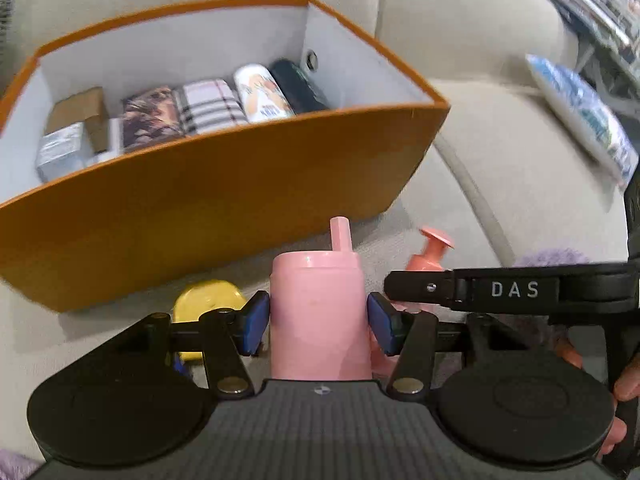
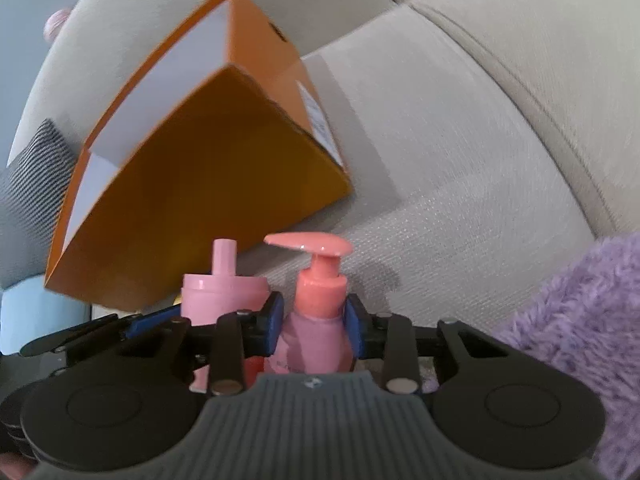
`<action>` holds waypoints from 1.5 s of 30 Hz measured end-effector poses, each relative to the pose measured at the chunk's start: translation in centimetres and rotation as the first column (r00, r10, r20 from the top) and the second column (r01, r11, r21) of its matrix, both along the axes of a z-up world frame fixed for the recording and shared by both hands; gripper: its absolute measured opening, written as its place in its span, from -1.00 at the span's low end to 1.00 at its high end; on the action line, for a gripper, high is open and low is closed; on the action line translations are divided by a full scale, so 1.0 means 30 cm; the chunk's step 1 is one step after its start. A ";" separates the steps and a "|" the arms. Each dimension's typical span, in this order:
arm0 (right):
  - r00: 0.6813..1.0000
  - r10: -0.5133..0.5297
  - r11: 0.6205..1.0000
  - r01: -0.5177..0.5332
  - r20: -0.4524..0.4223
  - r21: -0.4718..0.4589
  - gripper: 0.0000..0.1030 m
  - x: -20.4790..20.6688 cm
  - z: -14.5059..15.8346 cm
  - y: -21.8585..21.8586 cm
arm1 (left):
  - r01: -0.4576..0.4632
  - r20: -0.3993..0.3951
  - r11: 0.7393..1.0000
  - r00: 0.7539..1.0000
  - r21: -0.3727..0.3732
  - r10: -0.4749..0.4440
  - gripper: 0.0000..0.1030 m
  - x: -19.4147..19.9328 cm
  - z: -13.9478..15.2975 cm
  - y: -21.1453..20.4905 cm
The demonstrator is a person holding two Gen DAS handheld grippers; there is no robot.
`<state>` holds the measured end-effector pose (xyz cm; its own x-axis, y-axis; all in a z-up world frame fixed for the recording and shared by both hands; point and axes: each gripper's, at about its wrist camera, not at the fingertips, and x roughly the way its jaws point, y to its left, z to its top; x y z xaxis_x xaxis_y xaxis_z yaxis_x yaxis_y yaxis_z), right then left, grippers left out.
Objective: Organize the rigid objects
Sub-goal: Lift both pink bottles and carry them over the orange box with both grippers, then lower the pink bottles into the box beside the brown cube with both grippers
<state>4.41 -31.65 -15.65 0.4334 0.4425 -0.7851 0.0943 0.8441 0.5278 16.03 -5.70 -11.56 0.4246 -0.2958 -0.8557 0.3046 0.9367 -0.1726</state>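
Beige woven sofa [image 1: 500, 140] on all sides, piped seams curving between seat and back cushions. On the right of the seat, leaning against the backrest, a blue-and-white patterned pillow [image 1: 588, 128]. Lower right in the right wrist view, a fluffy purple throw [image 2: 580, 320] lying on the seat fabric. Far left there, grey ribbed knit fabric [image 2: 36, 168], with something pale blue [image 2: 40, 312] below it, too blurred to identify. Blurred shelving [image 1: 600, 4] beyond the sofa, top right.
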 end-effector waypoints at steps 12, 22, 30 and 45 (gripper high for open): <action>0.968 0.091 0.994 -0.073 0.236 -0.083 -0.44 -0.135 0.222 0.072 | -0.078 0.179 0.989 0.979 -0.126 0.100 0.18 -0.138 0.232 0.139; 0.883 0.195 0.981 -0.170 0.427 -0.096 -0.47 -0.104 0.483 0.163 | -0.118 0.366 0.988 0.919 -0.103 0.148 0.18 -0.087 0.475 0.268; 0.845 0.253 0.967 -0.218 0.471 -0.128 -0.47 0.081 0.589 0.287 | -0.143 0.330 0.988 0.932 -0.050 0.152 0.18 0.100 0.488 0.356; 0.904 0.397 0.913 -0.371 0.160 -0.167 -0.47 0.378 0.302 0.428 | -0.069 0.119 0.990 0.991 0.121 0.055 0.18 0.264 0.191 0.327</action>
<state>15.76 -18.82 -6.61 0.3947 0.5039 -0.7683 -0.3404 0.8569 0.3872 23.96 4.10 -5.83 0.5363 -0.1601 -0.8287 0.2563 0.9664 -0.0208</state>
